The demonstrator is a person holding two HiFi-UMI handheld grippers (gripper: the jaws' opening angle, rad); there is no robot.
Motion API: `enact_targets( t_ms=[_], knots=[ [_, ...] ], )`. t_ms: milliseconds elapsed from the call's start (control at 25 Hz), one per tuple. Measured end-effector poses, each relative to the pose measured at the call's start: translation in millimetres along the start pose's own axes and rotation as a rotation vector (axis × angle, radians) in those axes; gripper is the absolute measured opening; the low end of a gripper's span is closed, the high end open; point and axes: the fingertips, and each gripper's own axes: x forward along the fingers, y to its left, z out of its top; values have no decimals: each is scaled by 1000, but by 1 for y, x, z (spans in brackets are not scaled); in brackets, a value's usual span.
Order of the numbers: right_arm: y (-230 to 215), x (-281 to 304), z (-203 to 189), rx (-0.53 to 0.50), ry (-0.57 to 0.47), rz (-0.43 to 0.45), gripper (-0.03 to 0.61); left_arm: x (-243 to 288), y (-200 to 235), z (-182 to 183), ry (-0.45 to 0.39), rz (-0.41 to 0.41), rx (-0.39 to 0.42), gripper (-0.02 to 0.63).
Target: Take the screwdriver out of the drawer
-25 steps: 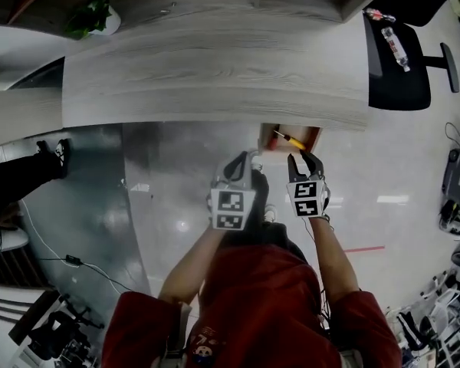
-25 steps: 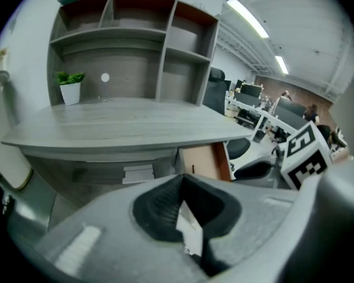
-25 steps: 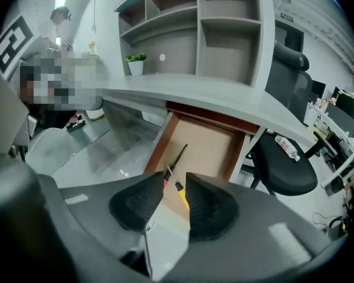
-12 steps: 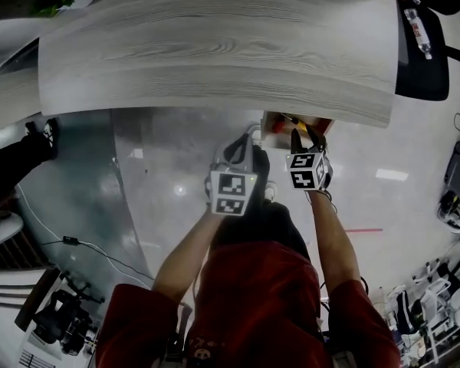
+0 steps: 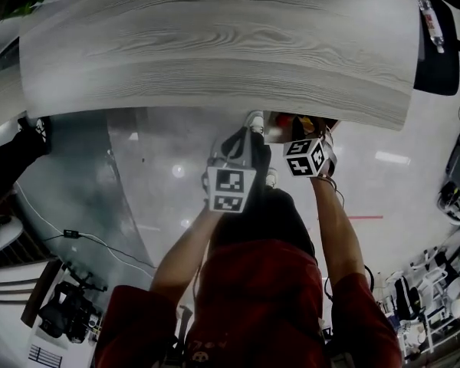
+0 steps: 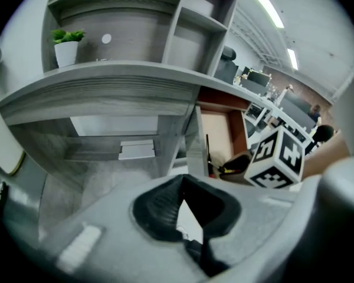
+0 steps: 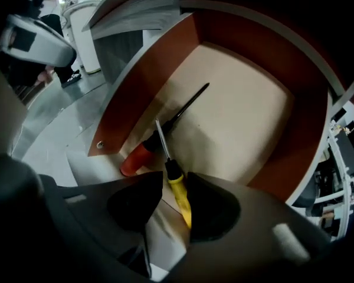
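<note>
Right gripper view looks steeply down into the open drawer with red-brown walls and a pale beige floor [image 7: 153, 75], pulled out from under the grey wood-grain desk [image 5: 215, 44]. Two tools lie in it with their shafts crossing: a screwdriver with a yellow handle, black collar and bright shaft [image 7: 180, 202], and a red-handled screwdriver with a dark shaft [image 7: 138, 156] near the left wall. The right gripper [image 7: 173, 178] straddles the yellow handle. Its jaws are parted and opening wider, and the handle lies between them close along the right-hand jaw, not yet clamped, which suggests it is lining up for the pinch. The left gripper [image 6: 184, 180] hangs outside the drawer with its jaws together on nothing, apparently just kept clear.
</note>
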Motion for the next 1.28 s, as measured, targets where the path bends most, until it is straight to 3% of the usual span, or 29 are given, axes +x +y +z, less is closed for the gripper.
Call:
enact_targets(
  t_ms=[160,320,600,1040,1280],
  knots=[
    [-4,7,2,20,7,-26,121,7,10,-2,5,-2,5,-3],
    [-8,8,-1,-25,14,-64,94,12,11,0,6,-4,15,-3],
    [-5,-2,2,-104,20,-31,75,5,-1,0,9,-44,53,-3],
    [7,-51,10,-104,-35,-4,71,-19,-24,25,-40,-52,93,-3],
    [13,-89,15,-52,-71,-13,71,-43,-25,35,-61,-32,108,-3]
  ],
)
